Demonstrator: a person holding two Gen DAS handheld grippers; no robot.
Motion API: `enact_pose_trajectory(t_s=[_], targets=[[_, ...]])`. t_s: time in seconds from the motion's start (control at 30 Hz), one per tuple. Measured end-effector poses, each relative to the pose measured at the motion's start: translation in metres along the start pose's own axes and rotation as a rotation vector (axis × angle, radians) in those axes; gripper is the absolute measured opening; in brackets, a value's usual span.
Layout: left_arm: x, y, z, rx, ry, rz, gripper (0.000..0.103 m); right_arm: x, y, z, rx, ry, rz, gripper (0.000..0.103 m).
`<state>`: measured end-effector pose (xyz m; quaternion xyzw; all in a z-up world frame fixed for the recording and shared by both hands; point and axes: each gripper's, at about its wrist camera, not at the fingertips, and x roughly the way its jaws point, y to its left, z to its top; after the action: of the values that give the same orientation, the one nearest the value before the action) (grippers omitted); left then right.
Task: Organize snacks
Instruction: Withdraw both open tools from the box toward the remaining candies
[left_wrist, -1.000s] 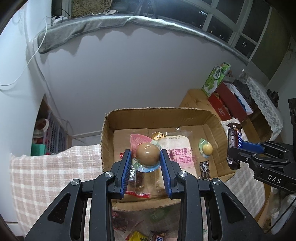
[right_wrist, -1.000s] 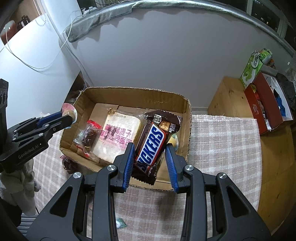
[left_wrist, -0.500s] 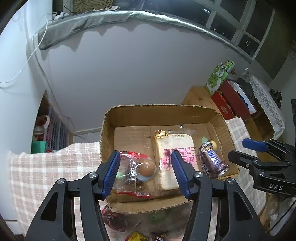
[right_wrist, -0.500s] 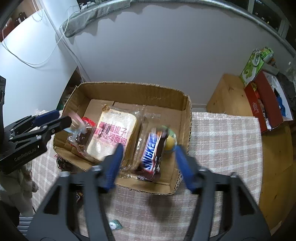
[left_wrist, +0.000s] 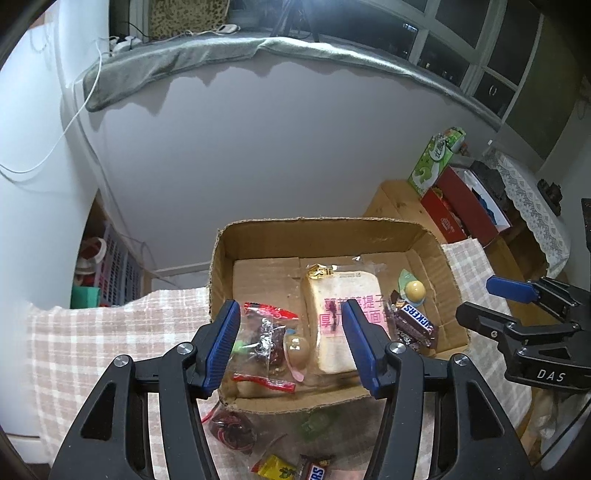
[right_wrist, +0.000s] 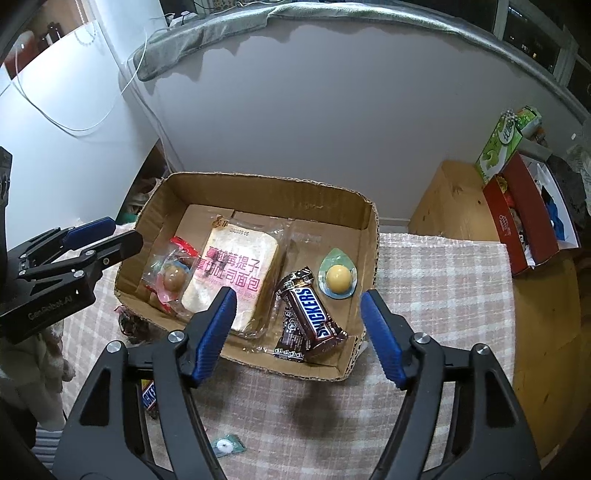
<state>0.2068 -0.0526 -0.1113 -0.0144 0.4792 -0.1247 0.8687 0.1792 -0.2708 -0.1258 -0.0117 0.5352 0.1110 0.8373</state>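
Both tools hang open and empty over the cardboard box (right_wrist: 369, 236), the left tool (left_wrist: 291, 345) above the packed egg (left_wrist: 295, 349), the right tool (right_wrist: 297, 330) above the Snickers bar (right_wrist: 312, 314), each snack lying loose inside, jaws having just spread to drop them.

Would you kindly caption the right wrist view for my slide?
Open right gripper above a cardboard box holding a Snickers bar, bread and eggs.

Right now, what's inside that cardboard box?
The cardboard box holds a bagged bread slice, a Snickers bar lying on a dark wrapper, a yellow ball sweet, and a brown egg on clear snack bags. What lies underneath them is hidden.
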Motion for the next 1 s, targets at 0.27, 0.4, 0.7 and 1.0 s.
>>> enact_pose_trajectory(t_s=[0.27,0.4,0.7,1.0], targets=[[-0.026,-0.009,-0.004,0.012,-0.056,0.004,0.057,-0.02,-0.003,-0.007,0.02,-0.025,0.011,0.073],[-0.041,-0.015,-0.007,0.026,-0.082,0.003,0.057,-0.032,-0.002,-0.015,0.022,-0.039,0.024,0.073],[-0.061,-0.008,-0.028,0.023,-0.09,-0.003,0.057,-0.053,0.004,-0.038,0.015,-0.049,0.033,0.073],[-0.07,0.037,-0.07,-0.066,-0.044,0.014,0.057,-0.055,0.006,-0.071,-0.004,-0.015,0.049,0.073]])
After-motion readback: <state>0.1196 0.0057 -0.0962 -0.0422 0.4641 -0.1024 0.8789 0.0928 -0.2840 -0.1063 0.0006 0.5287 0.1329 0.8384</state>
